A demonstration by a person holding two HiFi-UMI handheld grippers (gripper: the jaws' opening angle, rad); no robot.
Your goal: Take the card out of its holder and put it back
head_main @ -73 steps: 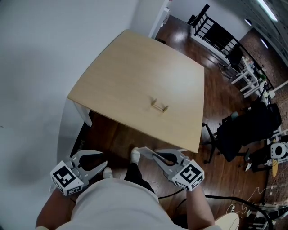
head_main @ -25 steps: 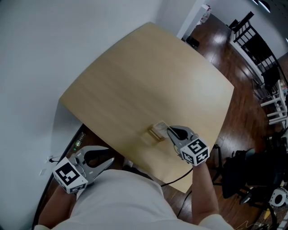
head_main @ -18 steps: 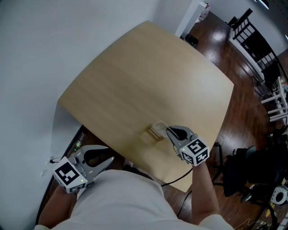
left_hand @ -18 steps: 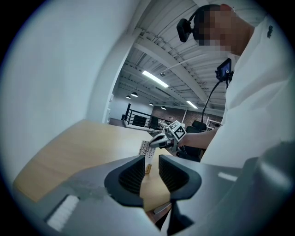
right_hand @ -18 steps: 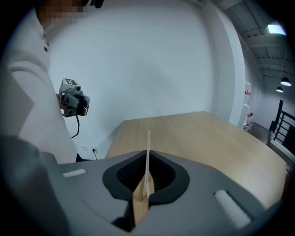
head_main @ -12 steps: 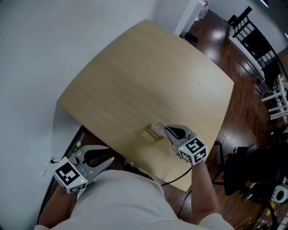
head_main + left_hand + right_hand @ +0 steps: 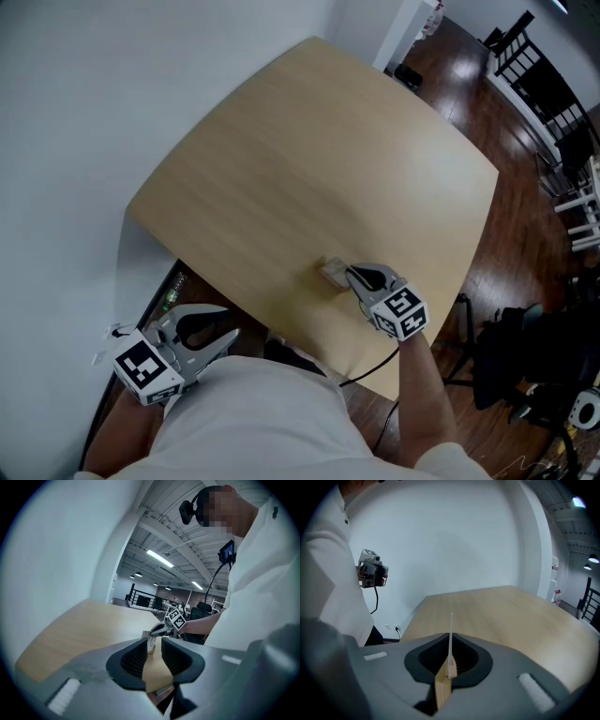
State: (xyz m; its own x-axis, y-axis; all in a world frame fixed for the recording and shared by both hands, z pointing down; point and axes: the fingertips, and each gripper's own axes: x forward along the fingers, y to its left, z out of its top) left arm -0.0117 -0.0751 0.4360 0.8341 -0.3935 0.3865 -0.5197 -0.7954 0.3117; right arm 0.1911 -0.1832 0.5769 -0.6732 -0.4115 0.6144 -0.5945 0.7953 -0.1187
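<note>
A small wooden card holder [image 7: 330, 275] stands near the front edge of the light wooden table [image 7: 309, 159], with a white card [image 7: 336, 268] upright in it. My right gripper [image 7: 351, 275] reaches it from the right and is shut on the card. In the right gripper view the card [image 7: 451, 634] shows edge-on between the closed pads, with the wooden holder [image 7: 442, 688] under it. I cannot tell whether the holder is off the table. My left gripper [image 7: 231, 325] hangs open and empty below the table's front left edge; past it, in the left gripper view, is the card [image 7: 151, 642].
A white wall runs along the table's left side. Dark wooden floor lies to the right, with a black office chair [image 7: 525, 356], white desks [image 7: 581, 216] and a black railing [image 7: 548, 84] farther off. A cable trails from the right gripper over the table's front edge.
The right gripper has come up from below the table edge to the holder, where it sits shut on the card. Over the last second it barely moves. The left gripper stays put.
</note>
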